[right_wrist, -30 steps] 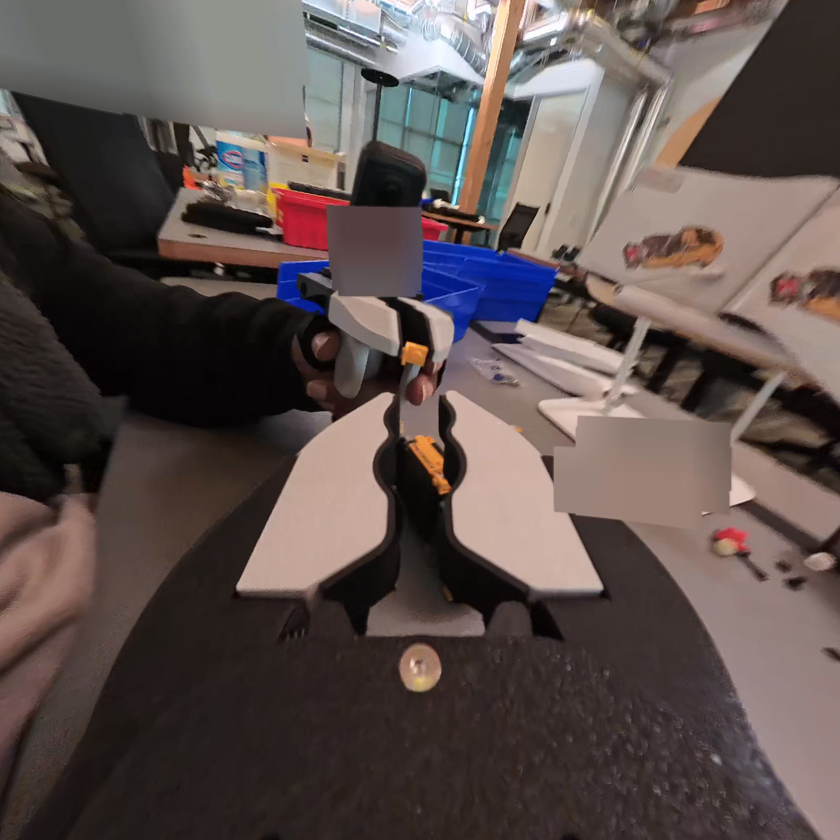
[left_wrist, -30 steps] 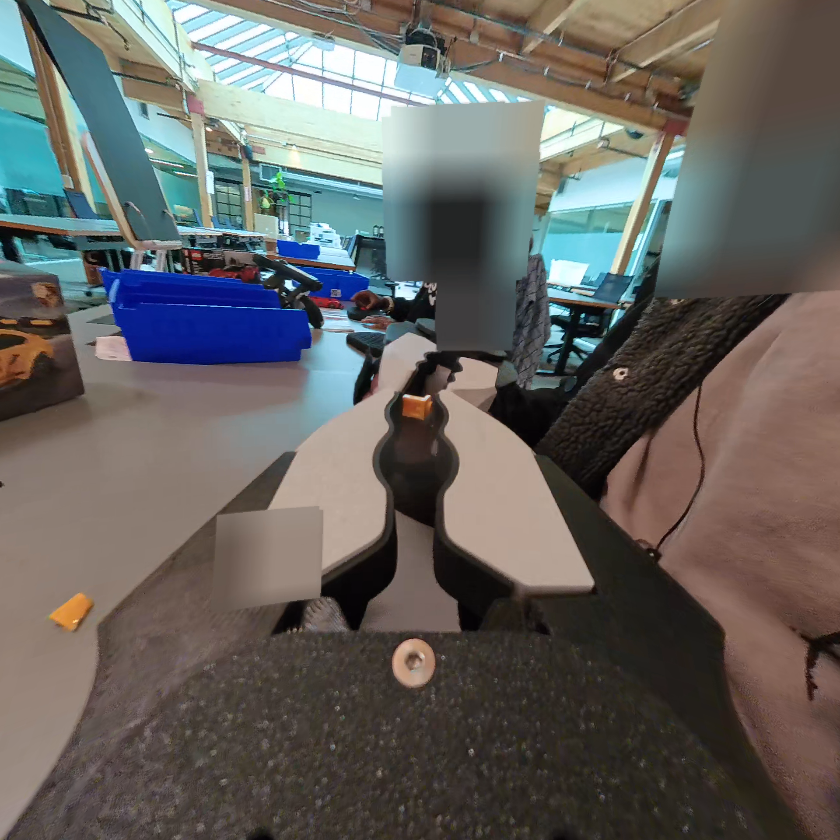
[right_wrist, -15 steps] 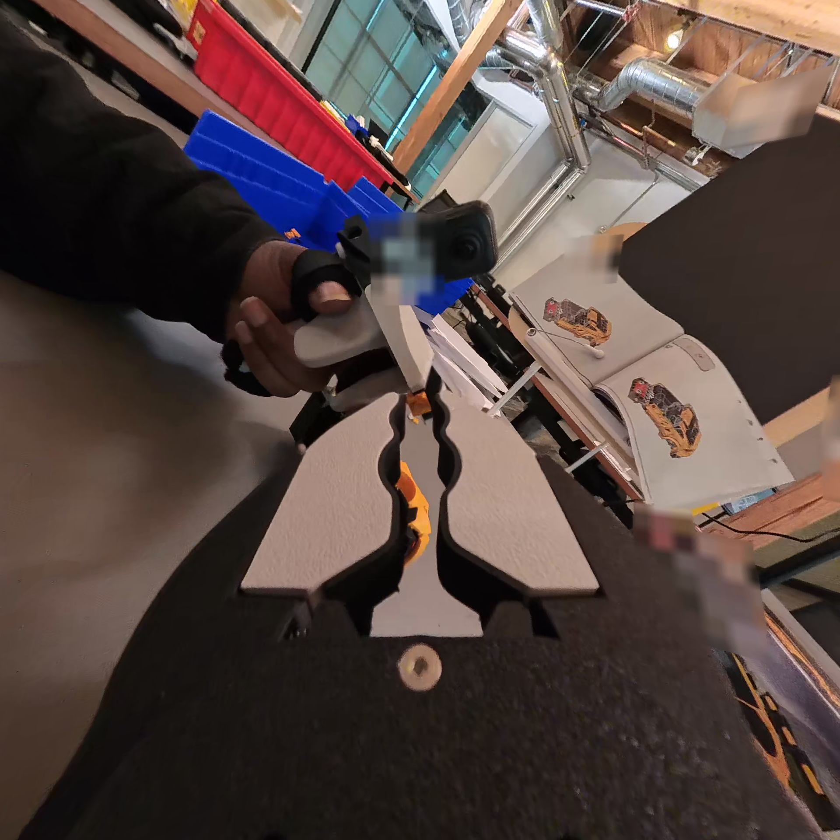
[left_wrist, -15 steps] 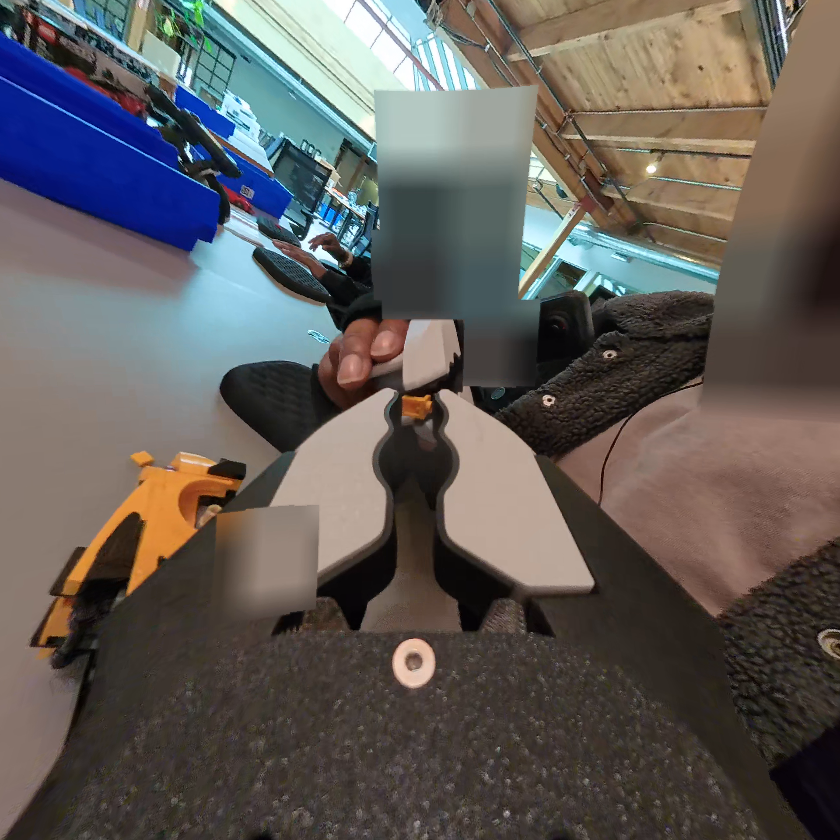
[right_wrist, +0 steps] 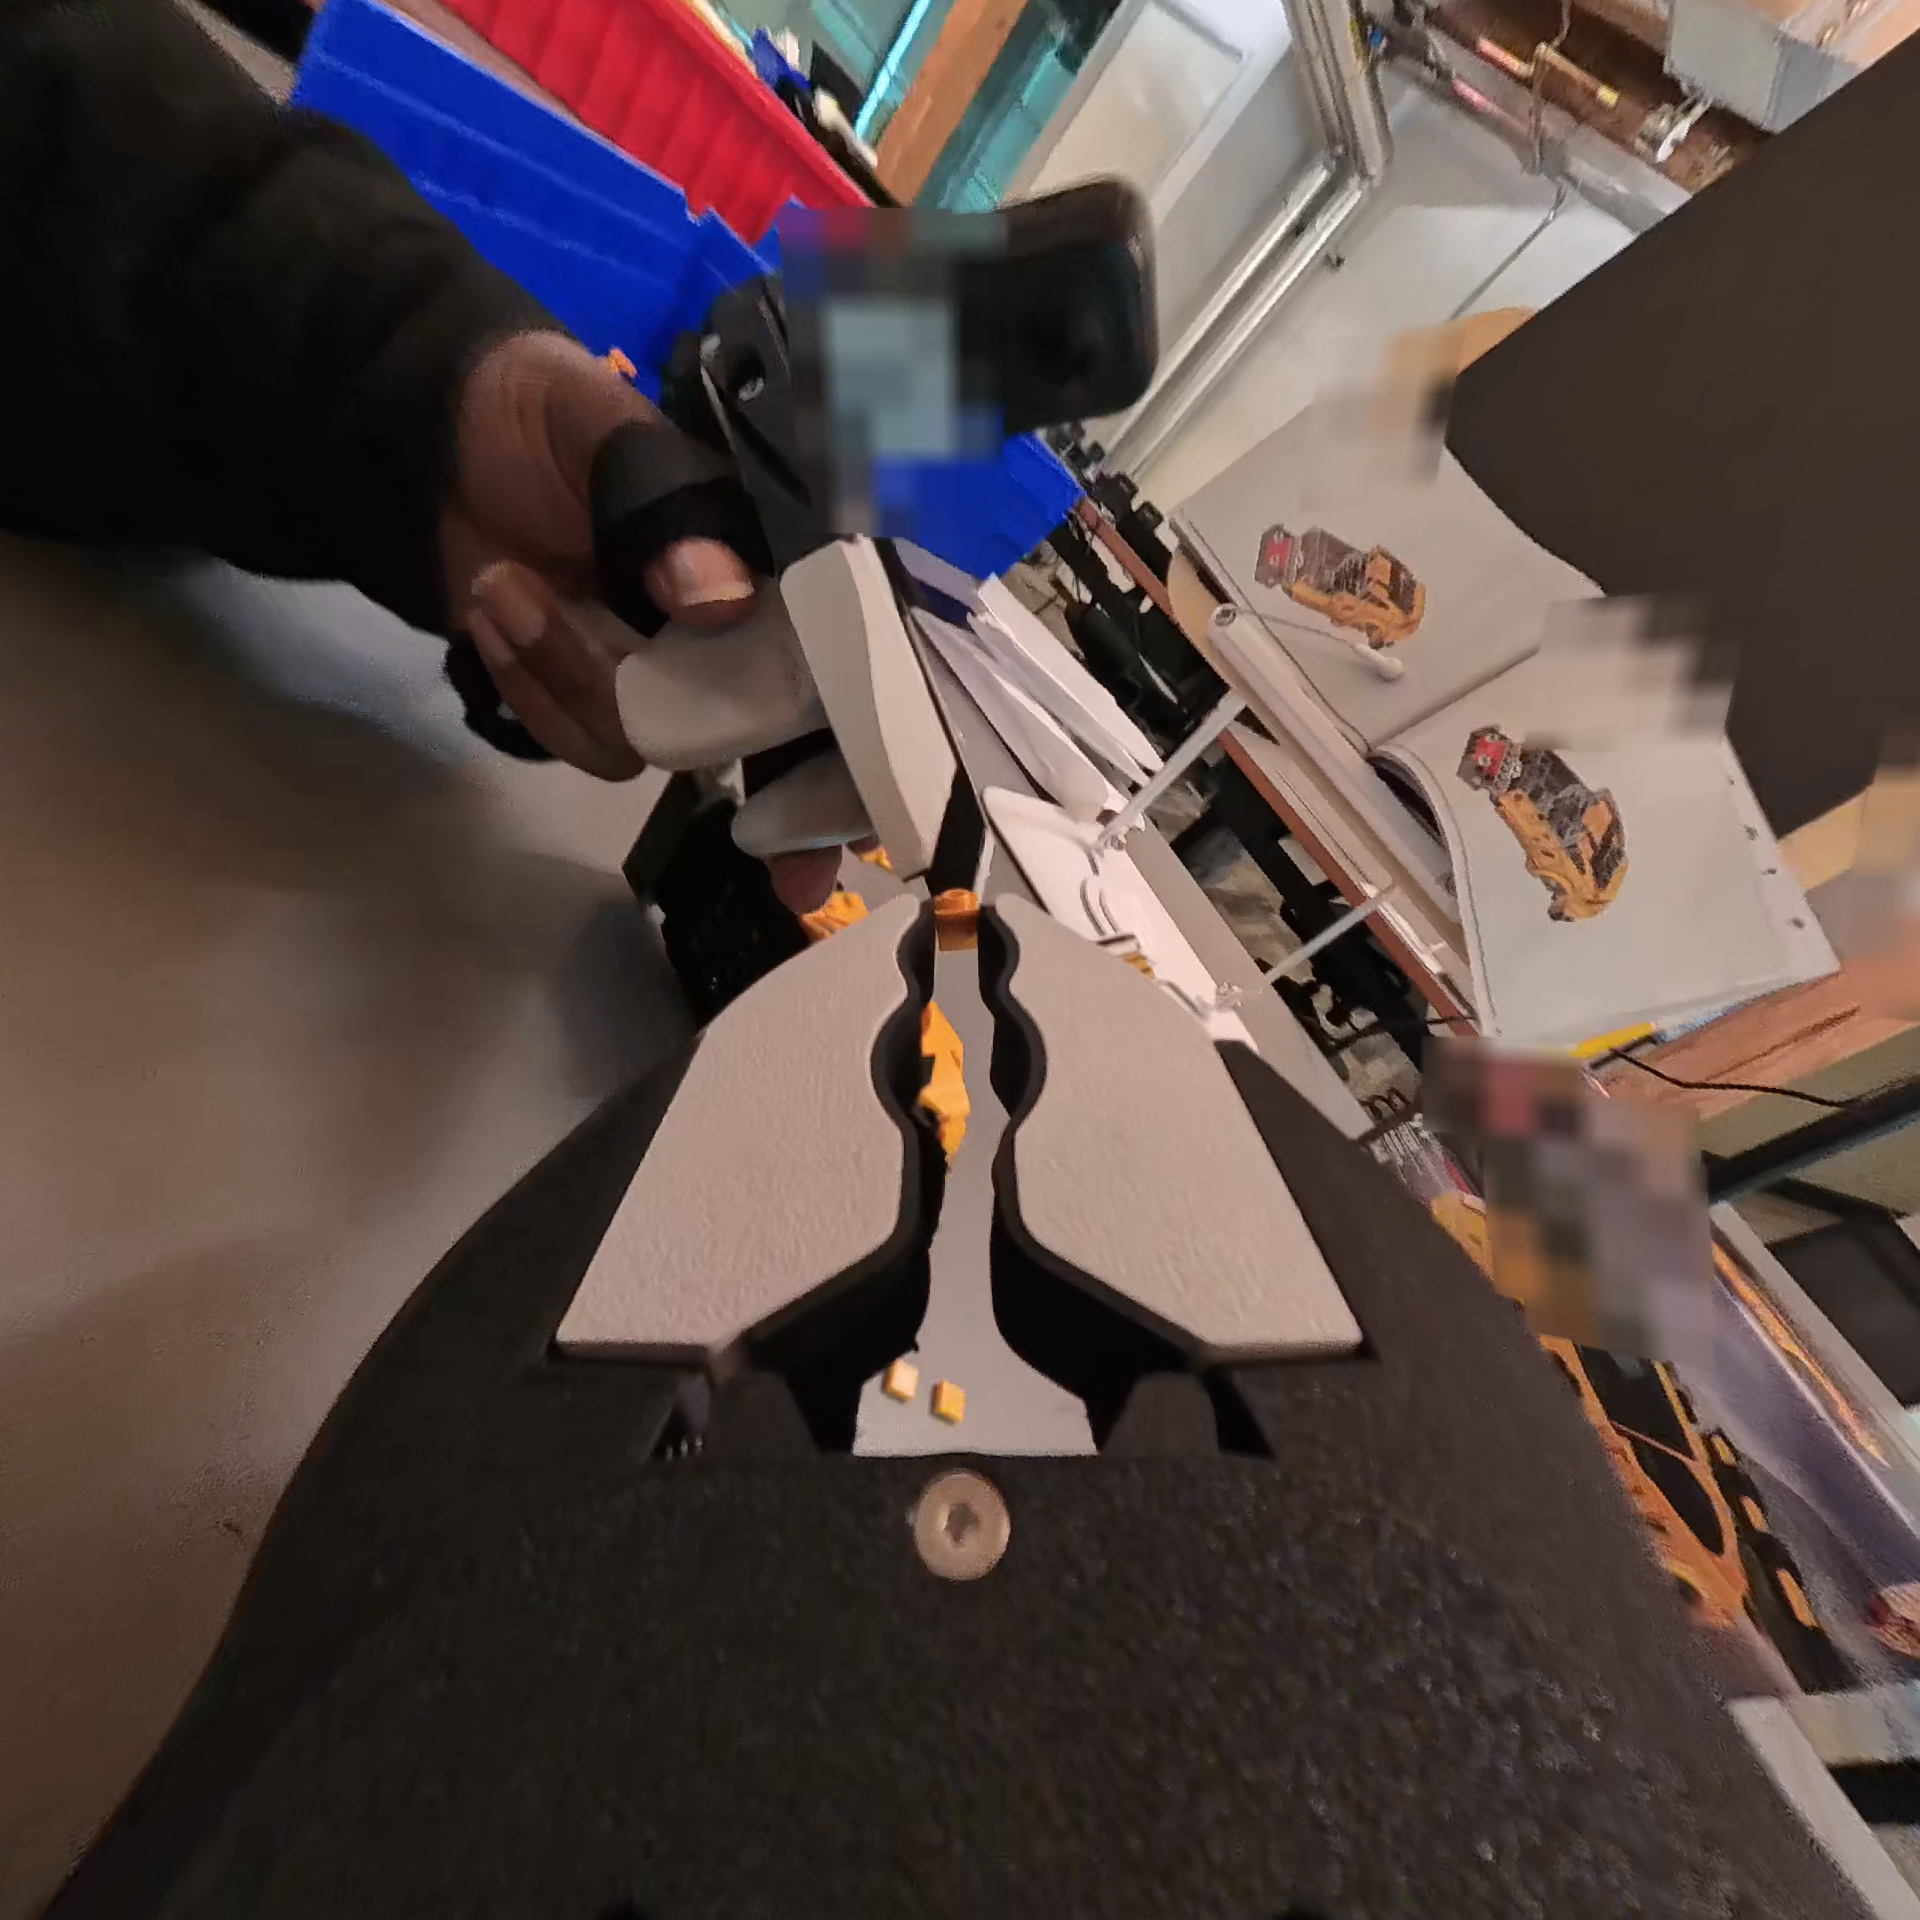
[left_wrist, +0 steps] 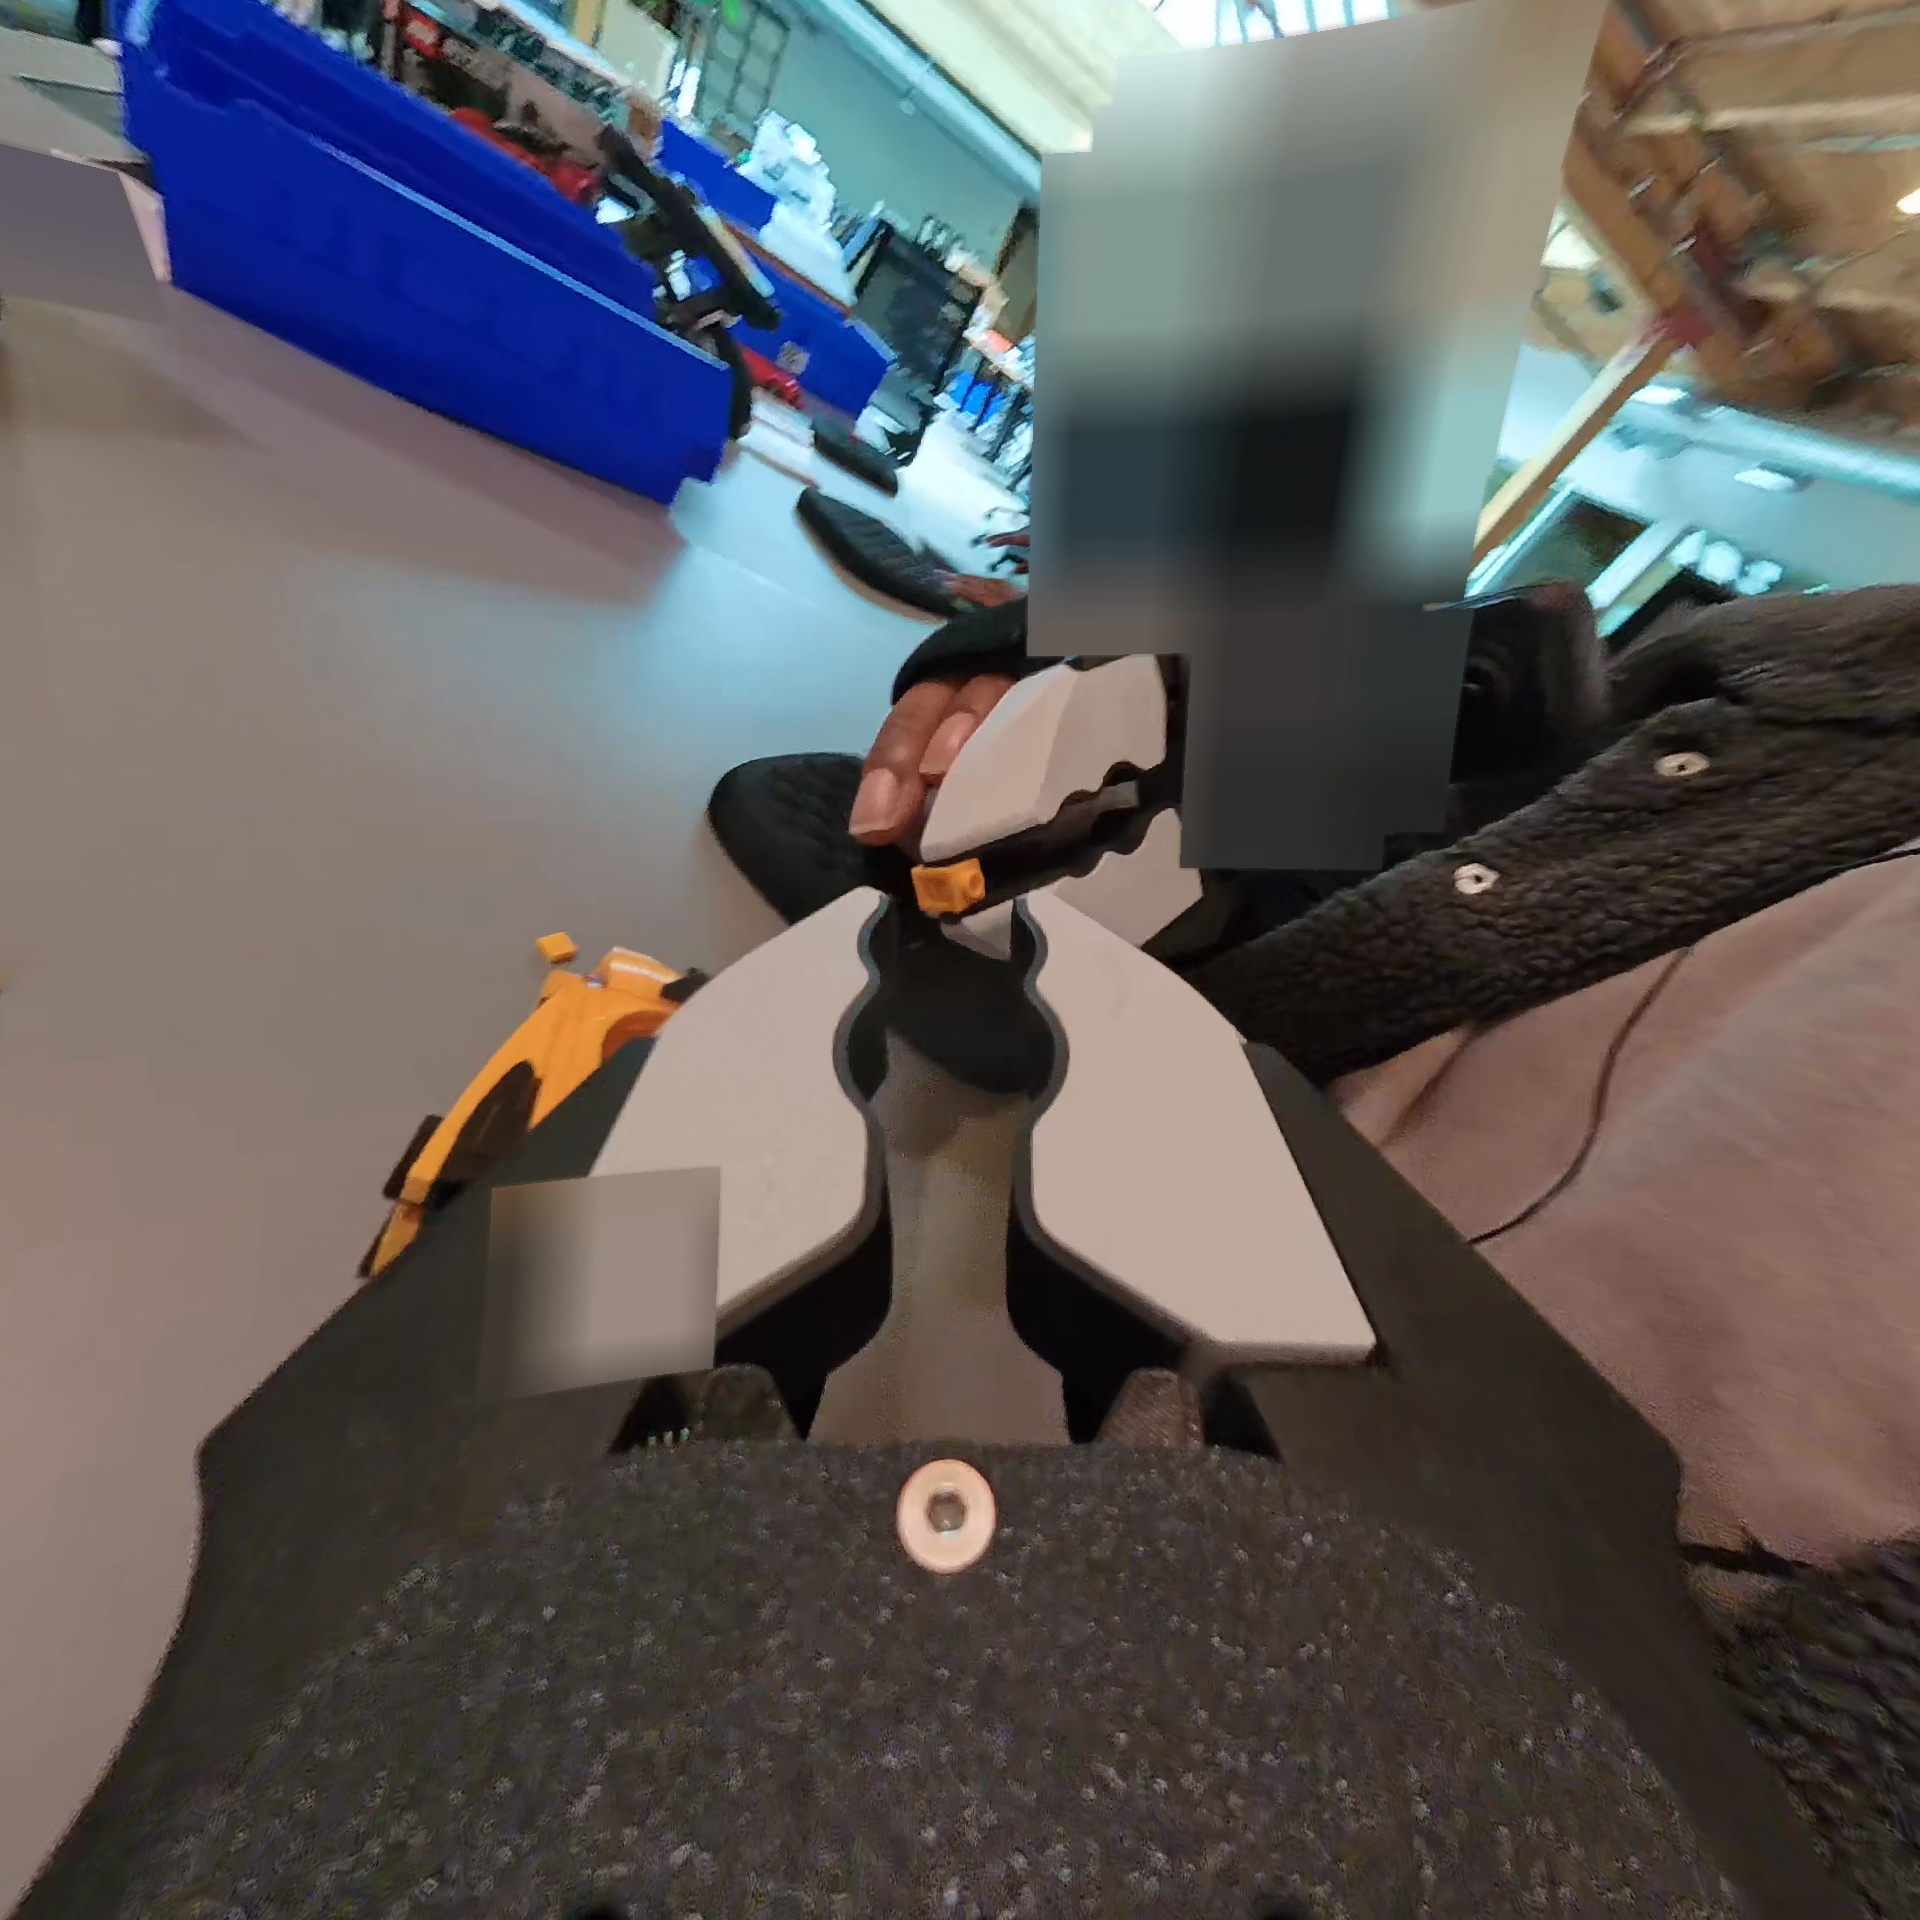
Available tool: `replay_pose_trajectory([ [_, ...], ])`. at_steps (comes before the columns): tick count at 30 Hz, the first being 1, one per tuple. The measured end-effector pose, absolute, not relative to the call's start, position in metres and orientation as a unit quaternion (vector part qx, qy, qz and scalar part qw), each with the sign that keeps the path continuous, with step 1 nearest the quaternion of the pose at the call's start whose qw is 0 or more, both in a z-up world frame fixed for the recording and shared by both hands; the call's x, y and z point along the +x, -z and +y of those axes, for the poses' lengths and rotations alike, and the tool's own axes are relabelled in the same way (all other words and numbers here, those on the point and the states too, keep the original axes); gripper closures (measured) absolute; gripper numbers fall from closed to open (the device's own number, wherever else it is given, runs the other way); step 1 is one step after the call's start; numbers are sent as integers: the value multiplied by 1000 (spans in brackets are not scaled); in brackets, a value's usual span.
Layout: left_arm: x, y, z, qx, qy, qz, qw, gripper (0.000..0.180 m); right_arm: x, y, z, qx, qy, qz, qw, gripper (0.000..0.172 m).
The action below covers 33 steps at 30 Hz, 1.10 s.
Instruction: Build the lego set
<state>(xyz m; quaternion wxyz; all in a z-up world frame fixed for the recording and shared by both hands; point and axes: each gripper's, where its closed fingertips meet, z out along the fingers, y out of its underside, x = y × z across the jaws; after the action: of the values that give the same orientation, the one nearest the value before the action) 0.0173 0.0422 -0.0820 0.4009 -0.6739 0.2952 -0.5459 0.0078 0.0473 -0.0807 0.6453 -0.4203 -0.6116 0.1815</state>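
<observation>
Since half a second ago the left gripper (left_wrist: 948, 930) is standing with wider jaws, and the small orange plastic brick (left_wrist: 945, 888) that was sitting between its fingertips is now lying just beyond them.

In the left wrist view, the left gripper's grey fingers are showing a clear gap on both sides and are pressing on nothing. The right gripper (left_wrist: 951, 896), held by a hand in a black sleeve, is reaching in from above and pinching the brick between its black pads. On the grey tabletop (left_wrist: 312, 727), left of the gripper, a yellow and black brick-built toy car (left_wrist: 520, 1081) is lying partly hidden, with a loose small orange tile (left_wrist: 554, 945) just beside it. Long blue plastic bins (left_wrist: 416, 281) are standing well behind.

In the right wrist view, the right gripper (right_wrist: 958, 916) is standing narrow, its fingertips clamping the brick (right_wrist: 956, 923) on both sides. The left gripper (right_wrist: 914, 821), gripped by a hand (right_wrist: 561, 582), is hovering right above the brick, though whether it is touching cannot be told. Two small orange bits (right_wrist: 925, 1392) are lying on the tabletop below the fingers. An open illustrated booklet (right_wrist: 1558, 831) is propped on a stand to the right.
</observation>
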Motion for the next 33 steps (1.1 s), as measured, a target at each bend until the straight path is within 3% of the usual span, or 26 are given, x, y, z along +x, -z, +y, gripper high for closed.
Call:
replay_pose_trajectory([
  [5,17,94,47,-716,494,284,402,168,7,91,54,-430,-142,-623,638,164],
  [20,15,95,43,-716,530,263,370,180,6,94,49,-408,-123,-638,641,164],
  [31,14,90,41,-701,541,271,377,180,7,89,50,-419,-148,-623,644,164],
  [33,14,91,42,-704,535,273,379,172,6,91,50,-418,-146,-626,642,164],
])
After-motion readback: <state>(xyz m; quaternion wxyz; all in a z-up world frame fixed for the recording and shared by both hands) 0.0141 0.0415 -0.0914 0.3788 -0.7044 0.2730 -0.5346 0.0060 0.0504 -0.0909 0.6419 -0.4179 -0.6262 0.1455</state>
